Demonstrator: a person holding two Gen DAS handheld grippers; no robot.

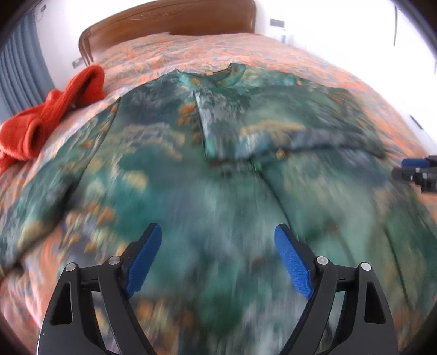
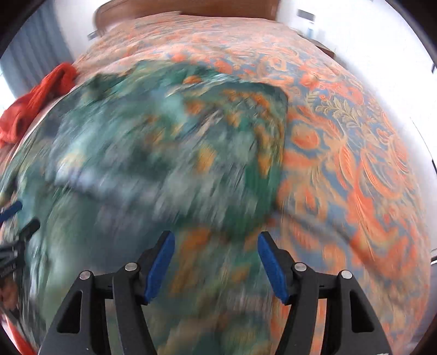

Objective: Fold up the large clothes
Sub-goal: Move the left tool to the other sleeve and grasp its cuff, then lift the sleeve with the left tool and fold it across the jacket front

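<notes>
Our left gripper view shows the green patterned dress spread flat on the bed, neckline toward the wooden headboard, sleeves folded in. The right gripper view only catches its right edge against the orange floral bedspread. A fuzzy red sweater sits left. Both sets of blue ribbed fingers are spread apart, holding nothing. Pretty blurry, no readable labels.

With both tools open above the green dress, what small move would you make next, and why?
I would probably lower the left tool onto the near part of the green dress and close on it. Both it and the right tool are open and hold nothing, while the dress lies spread on the bedspread with its sleeves already turned in, so the lower part seems next.
</notes>
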